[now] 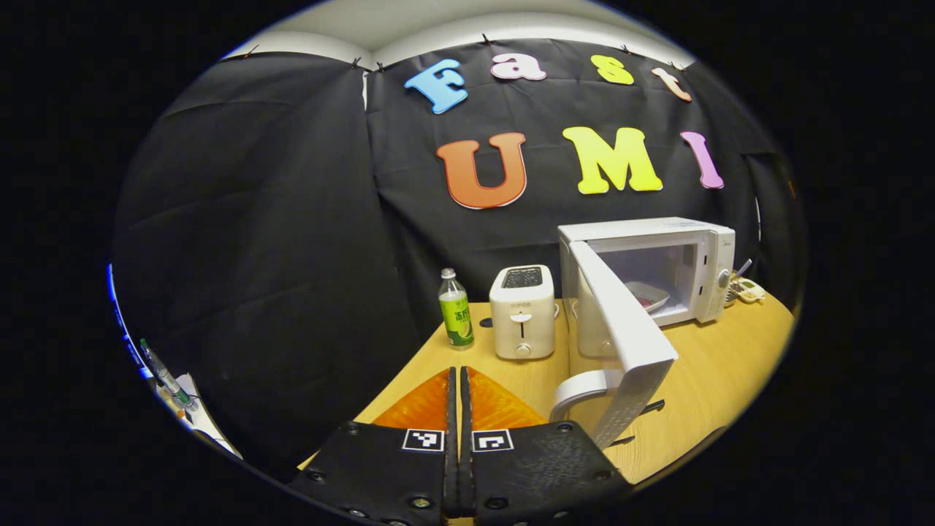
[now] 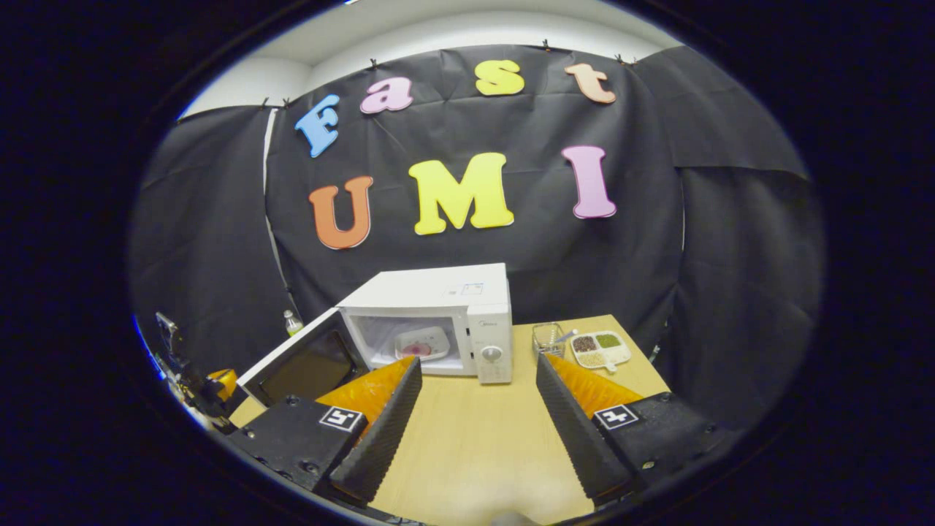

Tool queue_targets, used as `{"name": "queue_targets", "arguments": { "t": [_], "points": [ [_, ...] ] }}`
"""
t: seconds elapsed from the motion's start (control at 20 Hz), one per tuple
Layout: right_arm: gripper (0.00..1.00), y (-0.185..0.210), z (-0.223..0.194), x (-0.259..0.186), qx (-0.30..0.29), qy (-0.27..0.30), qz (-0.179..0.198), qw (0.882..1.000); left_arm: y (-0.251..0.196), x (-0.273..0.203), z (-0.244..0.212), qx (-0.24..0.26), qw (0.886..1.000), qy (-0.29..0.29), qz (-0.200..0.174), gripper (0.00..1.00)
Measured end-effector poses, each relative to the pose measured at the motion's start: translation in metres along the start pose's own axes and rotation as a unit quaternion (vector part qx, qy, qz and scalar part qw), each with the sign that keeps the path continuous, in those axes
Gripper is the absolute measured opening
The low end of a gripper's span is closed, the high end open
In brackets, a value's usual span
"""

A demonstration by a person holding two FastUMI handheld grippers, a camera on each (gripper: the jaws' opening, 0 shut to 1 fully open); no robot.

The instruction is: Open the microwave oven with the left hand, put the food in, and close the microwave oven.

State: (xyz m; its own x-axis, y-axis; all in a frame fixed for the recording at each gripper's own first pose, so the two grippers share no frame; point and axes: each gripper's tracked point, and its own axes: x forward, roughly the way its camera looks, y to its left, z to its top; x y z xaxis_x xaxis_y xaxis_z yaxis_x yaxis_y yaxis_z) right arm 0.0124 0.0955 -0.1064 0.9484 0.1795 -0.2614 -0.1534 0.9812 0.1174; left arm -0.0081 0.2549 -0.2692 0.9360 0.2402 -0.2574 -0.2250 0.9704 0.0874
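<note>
Closest in the left gripper view is the left tool (image 1: 459, 380), its two fingers clenched together with nothing between them, held low over the near edge of the wooden tabletop (image 1: 716, 365). Just to its right hangs the microwave door (image 1: 621, 343), swung wide open toward the viewer, its curved white handle (image 1: 584, 387) right beside the tool but not touching it as far as I can see. Behind the door stands the white microwave oven (image 1: 650, 270), its cavity open, and inside on the floor of that cavity lies a pale plate of food (image 1: 646, 296) with something reddish on it. Left of the oven sits a white toaster (image 1: 521, 312), and left of that an upright bottle with a green label (image 1: 455, 308). From the right gripper view, the right tool (image 2: 471, 372) is released, fingers spread wide apart and holding nothing, hovering above the bare tabletop in front of the oven. Between those fingers the oven (image 2: 438, 321) faces this way with the plate (image 2: 422, 342) visible inside and the door (image 2: 303, 364) folded out to the left. Right of the oven stand a clear glass container (image 2: 548, 338) and, just beside it, a divided tray (image 2: 600, 348) with dark, green and pale fillings.
</note>
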Motion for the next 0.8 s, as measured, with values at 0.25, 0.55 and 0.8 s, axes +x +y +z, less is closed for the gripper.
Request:
{"name": "queue_targets", "arguments": {
  "t": [0.25,0.55,0.8],
  "points": [
    [1.0,-0.007,-0.005,-0.006,0.014,0.015,-0.014,1.0,-0.011,0.017,-0.02,-0.003,1.0,0.017,-0.024,0.0],
    [1.0,-0.014,-0.004,-0.014,0.026,0.02,-0.028,0.999,-0.038,0.018,-0.03,0.009,0.998,0.022,-0.064,0.0],
    [0.9,-0.022,-0.007,-0.024,0.032,0.031,-0.032,0.998,-0.085,0.005,-0.026,0.007,0.994,0.011,-0.107,0.0]
  ]
}}
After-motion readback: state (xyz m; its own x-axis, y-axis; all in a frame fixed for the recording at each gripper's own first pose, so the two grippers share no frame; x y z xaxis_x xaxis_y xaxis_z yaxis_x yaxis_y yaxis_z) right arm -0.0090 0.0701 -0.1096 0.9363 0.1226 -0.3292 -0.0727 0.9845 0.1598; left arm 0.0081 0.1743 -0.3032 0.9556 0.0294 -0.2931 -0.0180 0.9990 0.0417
